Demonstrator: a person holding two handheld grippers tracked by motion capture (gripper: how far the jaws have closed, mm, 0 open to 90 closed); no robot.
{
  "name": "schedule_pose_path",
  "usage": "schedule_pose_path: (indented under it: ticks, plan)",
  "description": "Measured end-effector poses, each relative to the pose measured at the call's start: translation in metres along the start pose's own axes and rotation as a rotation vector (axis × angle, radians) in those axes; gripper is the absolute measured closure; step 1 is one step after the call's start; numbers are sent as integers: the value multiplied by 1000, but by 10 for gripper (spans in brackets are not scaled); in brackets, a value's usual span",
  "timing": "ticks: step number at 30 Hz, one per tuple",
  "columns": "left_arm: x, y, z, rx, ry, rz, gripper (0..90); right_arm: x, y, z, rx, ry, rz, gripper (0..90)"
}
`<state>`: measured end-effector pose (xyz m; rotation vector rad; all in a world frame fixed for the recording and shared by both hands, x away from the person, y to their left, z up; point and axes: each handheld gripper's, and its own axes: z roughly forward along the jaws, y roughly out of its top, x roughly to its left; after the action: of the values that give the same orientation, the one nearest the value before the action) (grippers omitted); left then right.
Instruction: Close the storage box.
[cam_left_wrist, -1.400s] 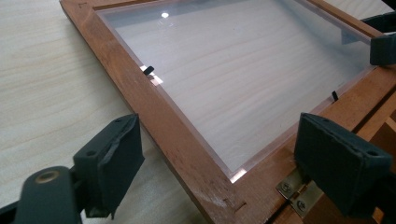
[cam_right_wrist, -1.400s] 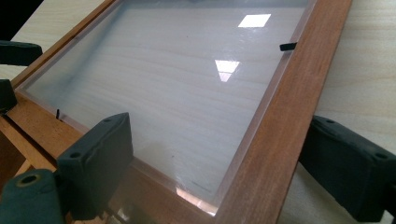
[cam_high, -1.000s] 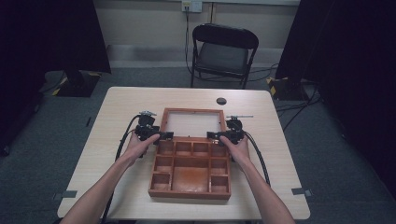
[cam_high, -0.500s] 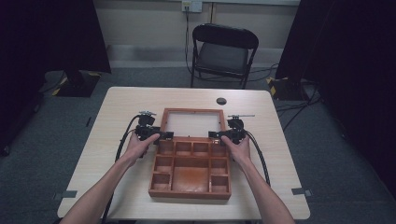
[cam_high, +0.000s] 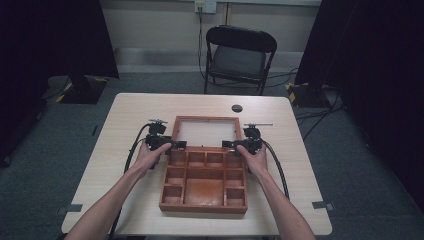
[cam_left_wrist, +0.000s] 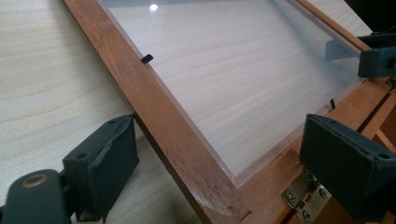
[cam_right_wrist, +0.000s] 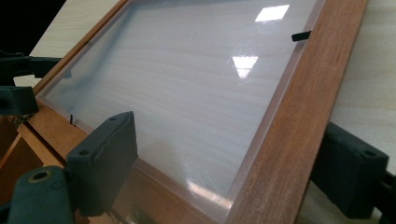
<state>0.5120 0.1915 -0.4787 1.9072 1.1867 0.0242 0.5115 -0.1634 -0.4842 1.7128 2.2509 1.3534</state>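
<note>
Wooden box lid (cam_high: 205, 119) lies flat open on the desk (cam_high: 130, 112), both grippers' fingers (cam_left_wrist: 105, 161) wide astride its side rails; next: close and lift.

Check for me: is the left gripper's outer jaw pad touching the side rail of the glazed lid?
Touching, as far as the left gripper view shows: the outer pad of the left gripper sits against the outer edge of the lid's wooden rail, no gap visible. The other pad hangs clear above the hinge.

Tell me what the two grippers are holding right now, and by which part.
Nothing is clamped. The left gripper and right gripper each straddle a side rail of the box's glazed lid near its hinged end, jaws open with gaps showing beside the wood.
</note>
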Motion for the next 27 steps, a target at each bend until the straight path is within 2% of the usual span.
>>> schedule_pose_path:
  ticks: [4, 5, 7, 11, 16, 21, 27]
  plan:
    - [-2, 2, -4, -23, 30, 36, 150, 4, 1, -3, -23, -19, -44, 157]
    - [-1, 2, -5, -27, 4, 13, 176, 4, 1, -5, -36, -27, -55, 175]
    - [1, 2, -5, -33, -32, 2, 239, 5, 2, -8, -58, -34, -61, 220]
    - [-6, 5, -7, -41, 11, 42, 282, 7, 5, -15, -92, -48, -87, 279]
    - [-7, 7, -14, -52, 28, 65, 341, 10, 6, -20, -116, -59, -87, 328]
    - [-10, 10, -21, -70, 29, 89, 355, 12, 8, -27, -135, -60, -93, 385]
    - [-13, 14, -32, -110, 4, 92, 357, 15, 7, -34, -167, -59, -80, 451]
